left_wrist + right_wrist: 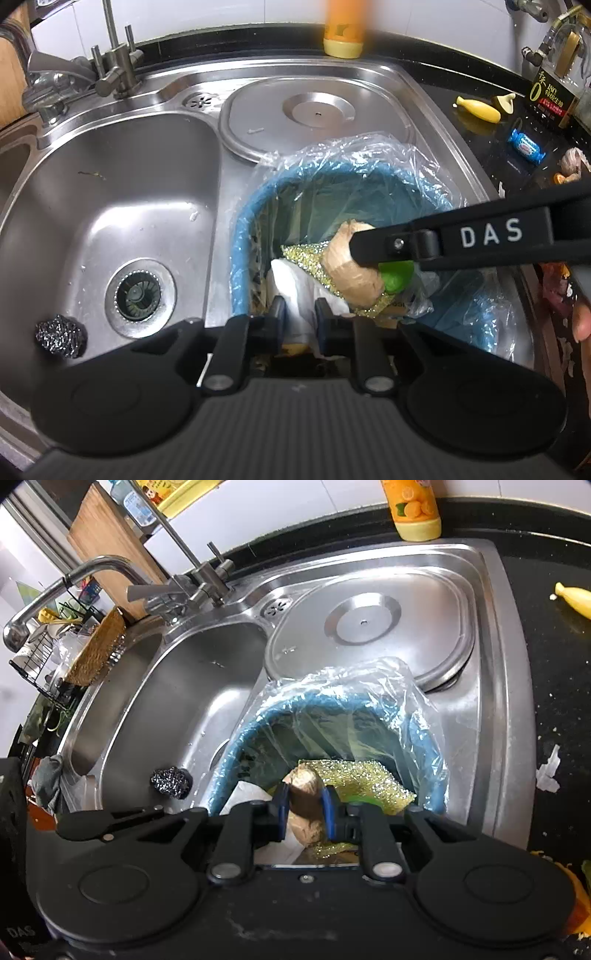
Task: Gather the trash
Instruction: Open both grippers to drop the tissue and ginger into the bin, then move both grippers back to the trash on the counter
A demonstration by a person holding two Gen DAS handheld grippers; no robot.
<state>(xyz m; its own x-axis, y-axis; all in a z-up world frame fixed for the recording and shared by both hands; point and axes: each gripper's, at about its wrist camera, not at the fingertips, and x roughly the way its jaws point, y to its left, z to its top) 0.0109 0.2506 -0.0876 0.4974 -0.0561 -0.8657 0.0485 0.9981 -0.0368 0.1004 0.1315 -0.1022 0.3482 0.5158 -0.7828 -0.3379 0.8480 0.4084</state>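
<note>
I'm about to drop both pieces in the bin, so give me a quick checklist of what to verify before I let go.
1. Right gripper clamped on ginger piece: ok.
2. Ginger piece above the blue bin opening: ok.
3. Left gripper pads pressing the white tissue: cannot tell.
4. White tissue above the bin opening: ok.
5. Clear liner folded over the bin rim: ok.
6. Counter free of trash: not ok, a blue wrapper and a yellow peel lie there.
</note>
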